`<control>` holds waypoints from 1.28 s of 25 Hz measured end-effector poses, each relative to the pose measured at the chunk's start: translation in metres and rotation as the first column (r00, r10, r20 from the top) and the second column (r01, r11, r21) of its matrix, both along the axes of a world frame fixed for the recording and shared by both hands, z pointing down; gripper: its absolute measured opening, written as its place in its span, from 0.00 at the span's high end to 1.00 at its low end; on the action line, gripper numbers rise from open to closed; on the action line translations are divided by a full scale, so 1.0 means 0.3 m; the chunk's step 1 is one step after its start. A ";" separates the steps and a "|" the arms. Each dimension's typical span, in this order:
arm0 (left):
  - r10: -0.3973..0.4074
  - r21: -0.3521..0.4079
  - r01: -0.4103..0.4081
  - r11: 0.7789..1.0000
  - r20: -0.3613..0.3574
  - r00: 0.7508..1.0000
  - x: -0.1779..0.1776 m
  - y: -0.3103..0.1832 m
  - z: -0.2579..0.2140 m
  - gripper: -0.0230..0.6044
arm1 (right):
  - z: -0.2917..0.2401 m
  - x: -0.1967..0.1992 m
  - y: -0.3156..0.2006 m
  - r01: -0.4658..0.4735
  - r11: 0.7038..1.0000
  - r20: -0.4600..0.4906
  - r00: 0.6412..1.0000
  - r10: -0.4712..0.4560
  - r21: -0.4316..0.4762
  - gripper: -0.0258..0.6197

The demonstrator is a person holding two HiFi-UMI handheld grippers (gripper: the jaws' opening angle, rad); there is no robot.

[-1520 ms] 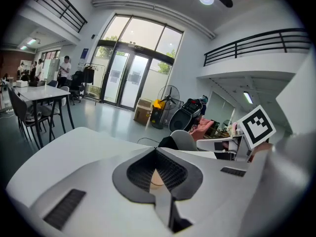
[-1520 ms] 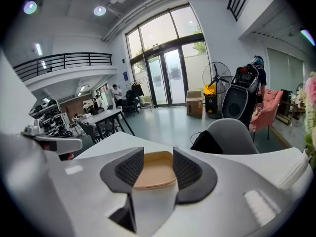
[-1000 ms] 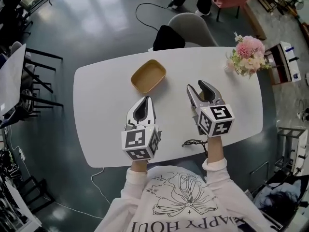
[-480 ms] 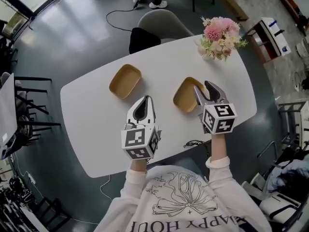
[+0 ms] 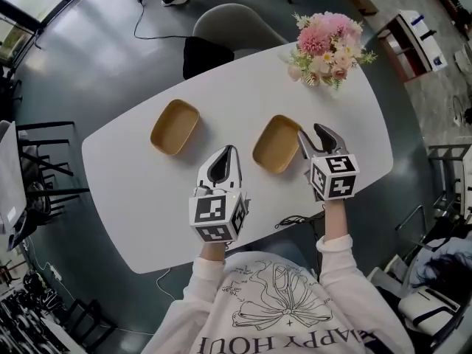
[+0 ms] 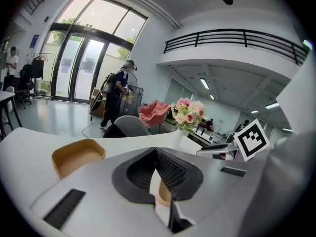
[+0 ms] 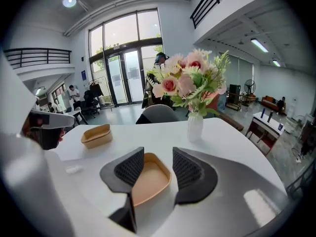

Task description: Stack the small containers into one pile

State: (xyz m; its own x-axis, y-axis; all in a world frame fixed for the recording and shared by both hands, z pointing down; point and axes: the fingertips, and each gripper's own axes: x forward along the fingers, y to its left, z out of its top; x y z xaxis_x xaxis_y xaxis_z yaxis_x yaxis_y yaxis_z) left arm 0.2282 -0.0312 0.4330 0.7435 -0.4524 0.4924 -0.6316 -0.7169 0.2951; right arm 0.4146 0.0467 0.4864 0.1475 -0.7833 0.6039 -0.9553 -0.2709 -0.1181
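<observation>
Head view showed us two shallow tan containers lying open side up on the white table point(image 5: 133, 198), well apart. The right container point(image 5: 274, 144) lay just ahead of the right claw point(image 5: 317, 134), its right rim by that claw's left jaw. The left container point(image 5: 175, 126) lay ahead and to the left of the left claw point(image 5: 223, 159), clear of it. Each container's long axis ran on a slant, from near-left to far-right. In the right gripper view we saw the jaws spread, with the right container's near end framed between them on the table; we could not tell whether they touched it. In the left gripper view the jaws were pressed together at their tips, pinching nothing.
</observation>
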 end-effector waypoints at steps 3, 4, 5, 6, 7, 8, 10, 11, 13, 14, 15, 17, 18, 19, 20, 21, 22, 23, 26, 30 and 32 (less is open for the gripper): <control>0.000 -0.018 0.001 1.000 0.018 1.000 0.025 0.002 0.041 0.95 | 0.064 0.018 0.000 0.022 0.999 0.000 1.000 -0.022 -0.038 0.70; -0.002 -0.021 0.002 1.000 0.024 1.000 0.032 0.000 0.054 0.95 | 0.086 0.023 -0.001 0.030 0.998 -0.001 1.000 -0.030 -0.050 0.72; -0.003 -0.025 0.003 1.000 0.032 0.999 0.037 -0.002 0.068 0.95 | 0.109 0.029 -0.003 0.037 0.997 0.000 0.999 -0.037 -0.063 0.73; -0.003 -0.030 0.004 1.000 0.039 0.999 0.041 -0.003 0.081 0.95 | 0.132 0.035 -0.005 0.043 0.996 0.002 0.999 -0.043 -0.078 0.73; -0.003 -0.035 0.005 0.999 0.045 0.999 0.045 -0.004 0.092 0.95 | 0.155 0.041 -0.006 0.048 0.994 0.002 0.999 -0.048 -0.094 0.73; -0.003 -0.039 0.005 0.999 0.051 0.999 0.047 -0.006 0.104 0.95 | 0.178 0.047 -0.008 0.051 0.993 0.001 0.999 -0.052 -0.108 0.73; -0.005 -0.046 0.008 0.999 0.063 0.998 0.047 -0.011 0.127 0.95 | 0.219 0.058 -0.015 0.058 0.990 0.004 0.998 -0.058 -0.128 0.73; -0.008 -0.049 0.011 0.999 0.067 0.998 0.048 -0.016 0.135 0.95 | 0.238 0.063 -0.019 0.062 0.989 0.009 0.998 -0.061 -0.135 0.73; -0.015 -0.054 0.019 0.998 0.073 0.997 0.046 -0.023 0.149 0.95 | 0.272 0.069 -0.027 0.069 0.986 0.019 0.998 -0.067 -0.153 0.73; -0.019 -0.057 0.023 0.998 0.077 0.997 0.042 -0.026 0.156 0.95 | 0.288 0.071 -0.030 0.072 0.984 0.022 0.997 -0.069 -0.163 0.73; -0.022 -0.060 0.027 0.998 0.081 0.996 0.038 -0.028 0.163 0.95 | 0.303 0.072 -0.033 0.074 0.982 0.024 0.997 -0.071 -0.172 0.75; -0.030 -0.067 0.035 0.997 0.087 0.996 0.028 -0.032 0.179 0.95 | 0.332 0.074 -0.039 0.078 0.979 0.026 0.997 -0.074 -0.190 0.76; -0.033 -0.070 0.039 0.997 0.090 0.995 0.024 -0.034 0.188 0.95 | 0.347 0.075 -0.042 0.079 0.977 0.027 0.997 -0.075 -0.199 0.76; -0.036 -0.073 0.043 0.996 0.093 0.995 0.019 -0.037 0.196 0.95 | 0.361 0.075 -0.044 0.081 0.975 0.029 0.997 -0.076 -0.208 0.76; -0.039 -0.076 0.046 0.996 0.095 0.995 0.015 -0.040 0.204 0.95 | 0.373 0.076 -0.046 0.081 0.973 0.031 0.997 -0.076 -0.216 0.76; -0.042 -0.079 0.049 0.996 0.097 0.994 0.010 -0.043 0.210 0.95 | 0.384 0.076 -0.048 0.082 0.971 0.032 0.997 -0.076 -0.223 0.76; -0.045 -0.082 0.053 0.995 0.100 0.994 0.005 -0.046 0.216 0.95 | 0.393 0.076 -0.050 0.082 0.970 0.033 0.997 -0.076 -0.228 0.78; -0.048 -0.085 0.056 0.995 0.101 0.994 0.000 -0.048 0.222 0.95 | 0.401 0.075 -0.051 0.082 0.969 0.033 0.997 -0.076 -0.232 0.80; -0.056 -0.091 0.066 0.994 0.104 0.993 -0.014 -0.052 0.231 0.95 | 0.414 0.068 -0.053 0.084 0.967 0.040 0.996 -0.077 -0.239 0.86; -0.070 -0.094 0.080 0.992 0.102 0.992 -0.040 -0.054 0.233 0.95 | 0.413 0.062 -0.051 0.075 0.968 0.053 0.996 -0.064 -0.241 0.87; -0.079 -0.093 0.089 0.992 0.101 0.992 -0.057 -0.057 0.229 0.95 | 0.402 0.053 -0.052 0.066 0.970 0.077 0.996 -0.049 -0.232 0.88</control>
